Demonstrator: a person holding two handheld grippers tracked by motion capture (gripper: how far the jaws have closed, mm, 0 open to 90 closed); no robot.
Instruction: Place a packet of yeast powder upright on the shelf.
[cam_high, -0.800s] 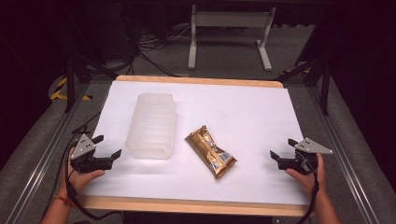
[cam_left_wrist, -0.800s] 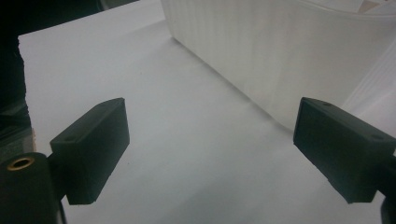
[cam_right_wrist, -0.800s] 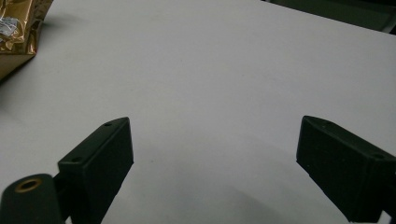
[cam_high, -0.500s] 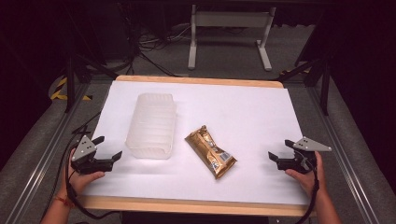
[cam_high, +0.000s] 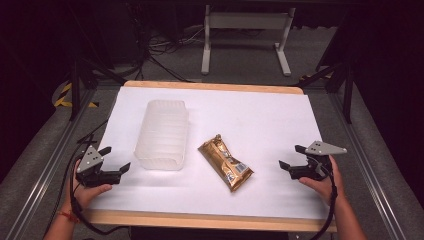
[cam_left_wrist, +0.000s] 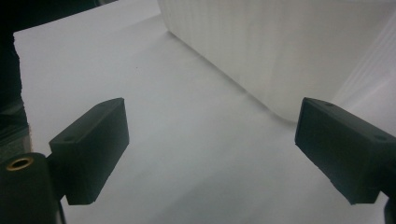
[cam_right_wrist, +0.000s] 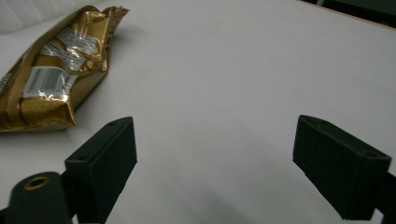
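A gold snack packet (cam_high: 225, 162) lies flat near the middle of the white table top (cam_high: 260, 115), angled from upper left to lower right. To its left stands a translucent ribbed plastic container (cam_high: 162, 134). My left gripper (cam_high: 117, 158) rests at the front left, open and empty, just left of the container's near corner. In the left gripper view the container wall (cam_left_wrist: 280, 46) rises ahead of the wide-apart jaws of the left gripper (cam_left_wrist: 212, 112). My right gripper (cam_high: 289, 156) is open and empty at the front right, pointing at the packet. The right gripper (cam_right_wrist: 215, 126) sees the packet (cam_right_wrist: 51, 65) ahead on its left.
The table's wooden edge (cam_high: 200, 220) runs along the front. Metal rails (cam_high: 370, 165) flank both sides. A white stand (cam_high: 245, 40) and cables lie on the floor behind the table. White surface lies between the packet and the right gripper.
My right gripper has crept a little to the left, toward the packet. The left gripper, the container and the packet have stayed where they were.
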